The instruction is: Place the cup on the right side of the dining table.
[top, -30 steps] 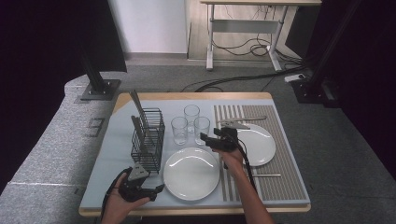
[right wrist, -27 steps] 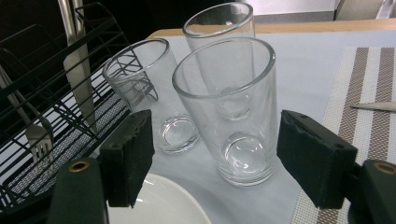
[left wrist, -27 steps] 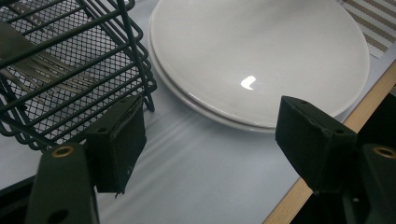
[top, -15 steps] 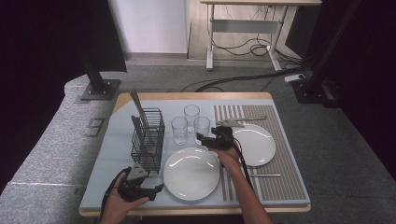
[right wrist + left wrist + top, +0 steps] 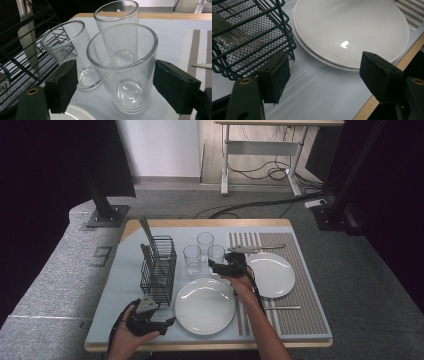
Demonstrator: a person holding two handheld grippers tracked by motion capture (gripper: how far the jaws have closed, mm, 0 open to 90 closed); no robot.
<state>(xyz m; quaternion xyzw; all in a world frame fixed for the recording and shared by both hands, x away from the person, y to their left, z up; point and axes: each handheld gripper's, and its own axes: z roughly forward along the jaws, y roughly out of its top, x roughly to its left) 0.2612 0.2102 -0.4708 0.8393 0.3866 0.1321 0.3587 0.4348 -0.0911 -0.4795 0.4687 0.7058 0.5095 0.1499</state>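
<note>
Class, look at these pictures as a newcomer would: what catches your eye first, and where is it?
Three clear glasses cluster mid-table, and the right gripper has its jaws, just opened wide, on either side of the nearest glass without pressing it. A white plate lies in front, a black wire basket of cutlery to its left.

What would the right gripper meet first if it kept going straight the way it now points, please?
Most likely the nearest glass: it already stands between the open pads of the right gripper, untouched as far as the view shows.

Room: grey carpet floor (image 5: 165, 202); white wall panel (image 5: 160, 147) — black drapes (image 5: 40, 165) on both sides; metal-legged desk (image 5: 260, 150) behind, cables (image 5: 250, 172) beneath; black stand bases (image 5: 105, 215).
</note>
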